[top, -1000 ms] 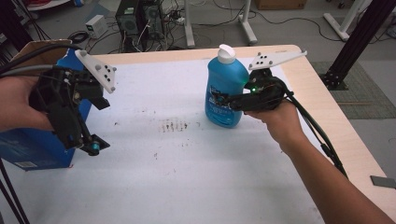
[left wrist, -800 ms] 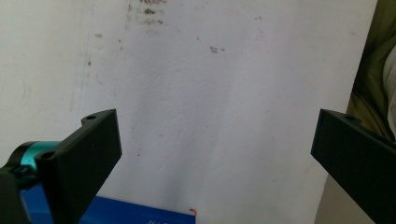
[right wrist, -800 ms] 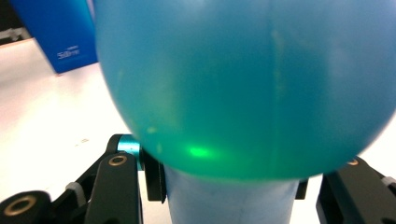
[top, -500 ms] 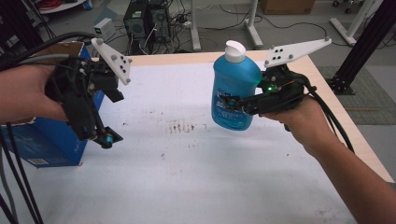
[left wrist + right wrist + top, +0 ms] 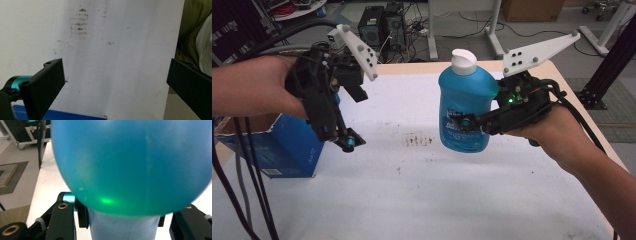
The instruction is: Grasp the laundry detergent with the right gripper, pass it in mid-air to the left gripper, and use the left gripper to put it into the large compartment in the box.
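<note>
A blue plastic bottle [image 5: 464, 107] with a white cap hangs upright above the white table [image 5: 412, 195], right of centre. My right gripper [image 5: 469, 123] is shut on its labelled body from the right. In the right gripper view the bottle [image 5: 130, 165] bulges over the jaws, and my right gripper [image 5: 122, 225] clamps its narrower part. My left gripper [image 5: 349, 120] is held above the table's left side, pointing down, jaws wide apart. In its own view my left gripper [image 5: 115, 82] is open with nothing between the jaws, above bare table [image 5: 112, 50].
A blue cardboard box [image 5: 287, 145] stands at the table's left edge, just under the left hand; its edge [image 5: 62, 116] shows below the left jaws. Dark smudges [image 5: 419, 141] mark the table's middle. Computer towers [image 5: 382, 25] and stands sit on the floor beyond.
The right gripper has lifted the bottle higher off the table and a little forward. The left gripper has also risen and moved slightly right, still open.
</note>
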`<state>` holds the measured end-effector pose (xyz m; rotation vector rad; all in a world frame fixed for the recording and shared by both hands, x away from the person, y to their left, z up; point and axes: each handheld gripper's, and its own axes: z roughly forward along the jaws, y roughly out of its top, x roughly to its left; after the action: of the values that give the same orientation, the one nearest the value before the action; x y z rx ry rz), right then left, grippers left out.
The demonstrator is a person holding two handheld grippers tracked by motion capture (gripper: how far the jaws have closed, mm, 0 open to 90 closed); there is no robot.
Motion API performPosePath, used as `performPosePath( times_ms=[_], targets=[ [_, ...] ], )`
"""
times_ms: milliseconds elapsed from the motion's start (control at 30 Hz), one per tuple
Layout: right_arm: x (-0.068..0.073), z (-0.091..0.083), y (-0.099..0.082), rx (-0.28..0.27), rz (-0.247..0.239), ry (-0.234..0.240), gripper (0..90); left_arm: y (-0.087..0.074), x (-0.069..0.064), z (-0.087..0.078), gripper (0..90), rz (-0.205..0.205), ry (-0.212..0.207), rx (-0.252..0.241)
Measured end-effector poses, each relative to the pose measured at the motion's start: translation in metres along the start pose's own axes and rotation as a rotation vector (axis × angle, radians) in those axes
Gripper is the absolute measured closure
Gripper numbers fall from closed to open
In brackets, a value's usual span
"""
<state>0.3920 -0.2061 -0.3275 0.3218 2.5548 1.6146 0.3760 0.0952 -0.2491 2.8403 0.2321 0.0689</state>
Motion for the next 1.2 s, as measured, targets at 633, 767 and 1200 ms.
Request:
performPosePath(
  times_ms=[633,767,1200],
  targets=[
    [0.021,0.035,0.011,0.061,-0.040,0.122,45.8,0.022,-0.004,-0.002,1.7,0.042,-0.020,-0.005],
    [0.026,0.044,0.014,0.076,-0.054,0.141,45.8,0.025,-0.006,-0.003,1.7,0.051,-0.022,-0.001],
    [0.039,0.079,0.034,0.073,-0.105,0.208,45.8,0.027,-0.011,-0.008,1.7,0.059,-0.038,0.000]
  ],
)
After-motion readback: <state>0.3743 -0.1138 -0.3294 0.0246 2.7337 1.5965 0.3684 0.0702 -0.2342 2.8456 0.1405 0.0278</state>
